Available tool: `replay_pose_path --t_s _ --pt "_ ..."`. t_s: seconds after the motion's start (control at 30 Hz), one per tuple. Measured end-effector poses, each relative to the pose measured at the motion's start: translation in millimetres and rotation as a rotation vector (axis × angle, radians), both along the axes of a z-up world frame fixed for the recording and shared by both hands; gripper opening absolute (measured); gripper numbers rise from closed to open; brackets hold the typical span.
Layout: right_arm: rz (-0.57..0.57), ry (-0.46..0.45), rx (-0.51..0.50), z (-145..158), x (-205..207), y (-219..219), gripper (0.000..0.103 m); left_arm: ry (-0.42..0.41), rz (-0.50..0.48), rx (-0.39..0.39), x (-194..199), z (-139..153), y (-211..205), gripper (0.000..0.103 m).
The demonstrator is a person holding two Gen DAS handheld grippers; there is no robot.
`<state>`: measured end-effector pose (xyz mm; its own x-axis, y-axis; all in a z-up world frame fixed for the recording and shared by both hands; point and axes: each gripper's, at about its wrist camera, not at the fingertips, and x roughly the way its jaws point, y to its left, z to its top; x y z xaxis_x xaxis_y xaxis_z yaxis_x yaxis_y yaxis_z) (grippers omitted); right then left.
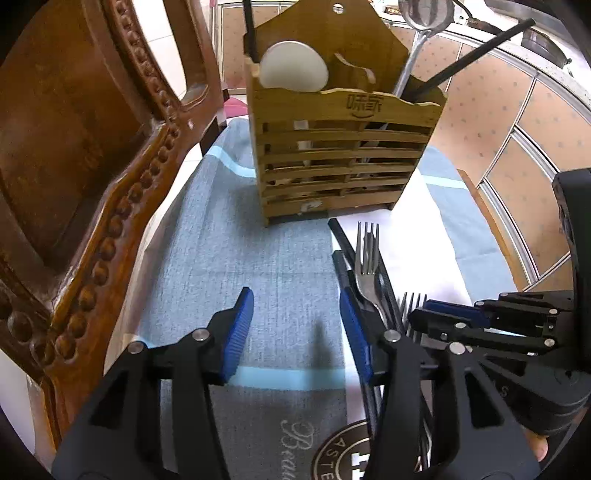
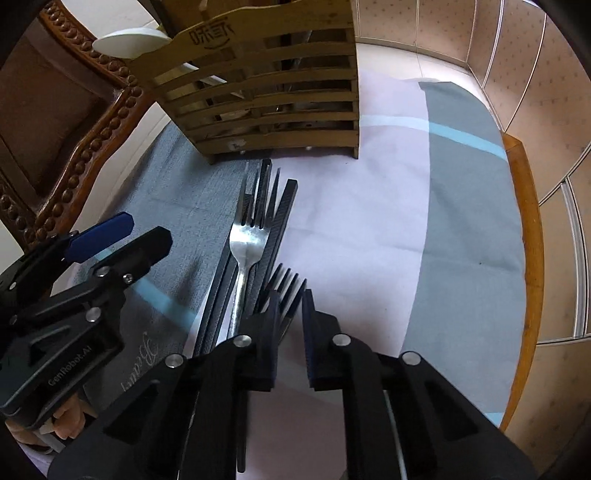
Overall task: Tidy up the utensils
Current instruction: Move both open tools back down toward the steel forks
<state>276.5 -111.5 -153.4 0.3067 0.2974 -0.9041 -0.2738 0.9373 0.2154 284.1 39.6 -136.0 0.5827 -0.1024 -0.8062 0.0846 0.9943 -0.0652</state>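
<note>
A slatted bamboo utensil holder (image 1: 340, 155) stands on the cloth ahead and shows in the right wrist view (image 2: 273, 88). It holds a white spoon (image 1: 293, 66), a metal ladle (image 1: 424, 14) and black chopsticks (image 1: 476, 51). A steel fork (image 1: 367, 266) lies on black chopsticks (image 2: 275, 229) on the cloth, also seen in the right wrist view (image 2: 245, 243). A second fork (image 2: 286, 291) lies between the fingers of my right gripper (image 2: 290, 306), whose jaws are narrowly apart around it. My left gripper (image 1: 295, 314) is open and empty, just left of the forks.
A carved wooden chair (image 1: 92, 184) stands close on the left. The grey-blue and white tablecloth (image 2: 461, 221) covers a round table with a wooden rim (image 2: 532, 221) on the right. A tiled floor lies beyond.
</note>
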Motion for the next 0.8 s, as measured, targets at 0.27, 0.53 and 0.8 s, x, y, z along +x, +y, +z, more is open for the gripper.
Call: replay_pose_path --t_s 0.27,0.53,0.8 --pt "-0.034 -0.094 -0.089 21 -8 -14 0.002 0.007 -0.017 0.012 3 -3 -9 0.051" --pt "-0.108 -0.068 -0.054 28 1 -44 0.005 0.102 -0.070 -0.032 9 -19 -18 0.053" --pt "-0.120 -0.047 -0.056 22 5 -41 0.007 0.169 -0.098 -0.036 13 -34 -22 0.045"
